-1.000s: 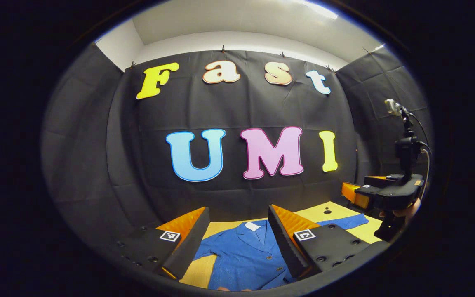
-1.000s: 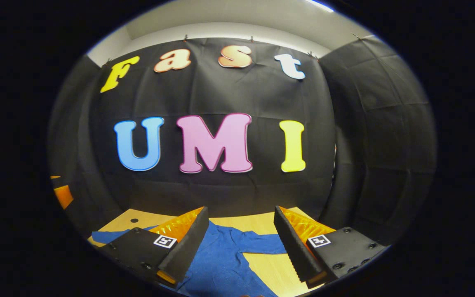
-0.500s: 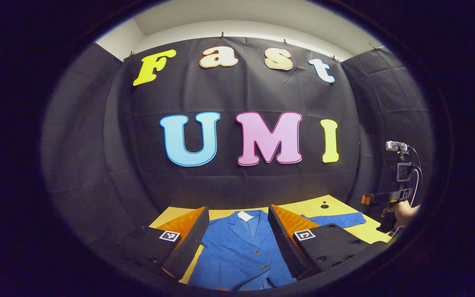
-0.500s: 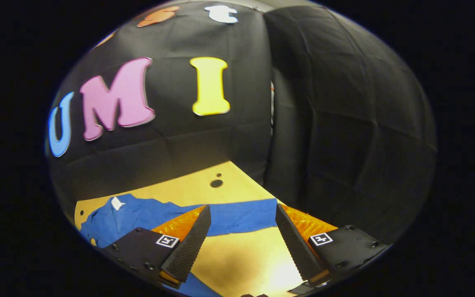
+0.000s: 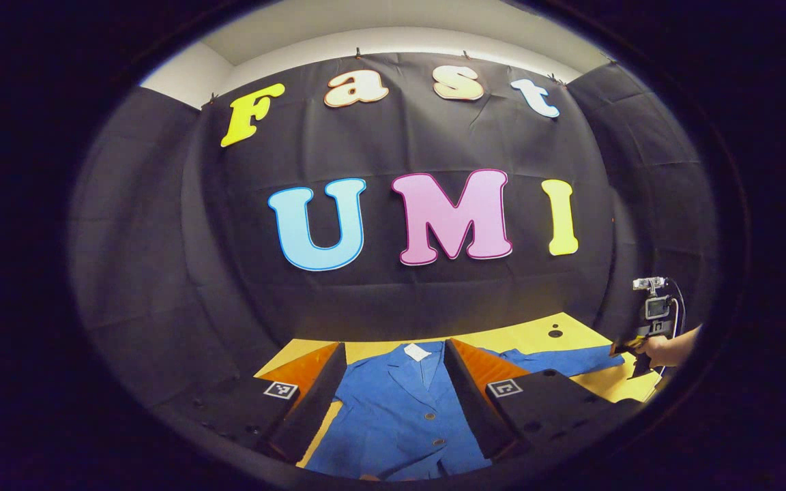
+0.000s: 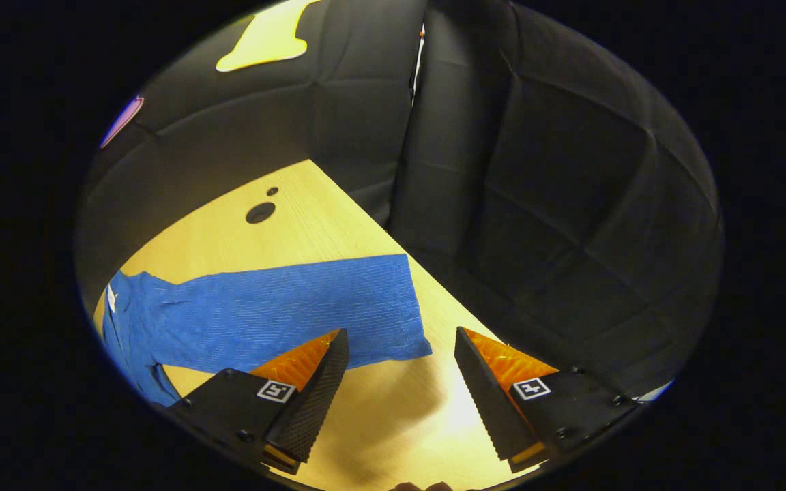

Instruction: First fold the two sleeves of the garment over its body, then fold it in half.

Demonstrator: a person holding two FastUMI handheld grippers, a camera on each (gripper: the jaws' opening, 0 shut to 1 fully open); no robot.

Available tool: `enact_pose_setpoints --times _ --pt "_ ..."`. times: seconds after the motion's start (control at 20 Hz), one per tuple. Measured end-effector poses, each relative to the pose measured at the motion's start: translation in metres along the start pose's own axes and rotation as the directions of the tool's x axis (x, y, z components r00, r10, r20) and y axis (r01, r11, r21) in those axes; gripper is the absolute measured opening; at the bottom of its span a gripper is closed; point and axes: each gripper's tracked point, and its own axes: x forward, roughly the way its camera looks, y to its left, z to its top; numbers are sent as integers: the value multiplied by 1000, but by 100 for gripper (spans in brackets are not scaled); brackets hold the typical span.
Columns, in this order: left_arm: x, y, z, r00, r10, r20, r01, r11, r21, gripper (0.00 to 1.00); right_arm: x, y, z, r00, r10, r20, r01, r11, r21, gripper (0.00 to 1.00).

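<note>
At the right edge of the tabletop: the right tongs (image 6: 393, 382) stood with their jaws wide apart and nothing between them, poised just short of the cuff.
Right sleeve (image 6: 277, 310): it lay flat and straight out from the garment, its cuff end close to the tabletop (image 6: 311, 211) edge and just ahead of the left-hand finger (image 6: 311, 402).
Left tongs (image 5: 393, 392): also spread open and empty, held over the chest of the garment (image 5: 400, 416), which lay face up with buttons and collar showing.
Other hand: seen from the left gripper view, a hand (image 5: 662, 351) held the right tongs far out by the sleeve's end.
Risk at the cuff: to my eye the fingers could pinch only the top layer, or slide off the thin flat cloth, so the sleeve would drop mid-fold.
Risk at the edge: a low approach might push the cuff off the tabletop.
Risk to the body: pulling the sleeve across could drag the whole garment askew.
</note>
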Motion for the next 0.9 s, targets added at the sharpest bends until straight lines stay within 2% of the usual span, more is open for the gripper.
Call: enact_pose_setpoints --times 0.15,0.25,0.3,0.35,0.4,0.45,0.5,0.55,0.6,0.75,0.8,0.85,0.9 --pt "6 -5 -1 1000 -11 -9 11 1000 13 83 18 2 0 999 12 -48 -9 998 55 100" --pt "10 -6 1 1000 -12 -6 12 1000 18 83 29 1 -14 995 7 -102 -1 998 63 99" --pt "11 -6 4 1000 -4 1 4 1000 20 83 31 5 -17 993 24 -116 -14 996 86 89" --pt "10 -6 7 1000 -2 16 2 1000 22 83 32 5 -13 993 24 -114 -13 995 97 99" --pt "11 -9 11 1000 -9 28 9 1000 25 83 29 5 -14 993 26 -114 -15 995 98 86" --pt "11 -12 11 999 -18 34 17 999 27 83 30 5 -12 994 22 -110 -11 995 101 98" --pt "11 -14 12 999 -31 34 30 999 28 83 30 6 -12 994 31 -108 -19 994 108 98" --pt "10 -15 9 999 -41 34 40 999 27 83 27 7 -9 994 35 -104 -24 994 106 83" --pt "9 -13 9 998 -45 37 44 999 24 83 29 12 -9 994 47 -98 -36 993 109 85" --pt "5 -5 5 998 -48 30 48 999 5 83 26 26 -12 987 87 -138 -61 980 188 10" --pt "5 -3 3 999 -47 25 47 999 3 83 33 27 -9 984 118 -132 -90 975 203 17" --pt "7 -2 0 999 -45 16 45 999 2 83 30 28 -6 983 143 -115 -116 971 210 6" --pt "6 1 -2 999 -39 9 39 999 1 83 28 26 -9 981 161 -104 -138 970 200 6"
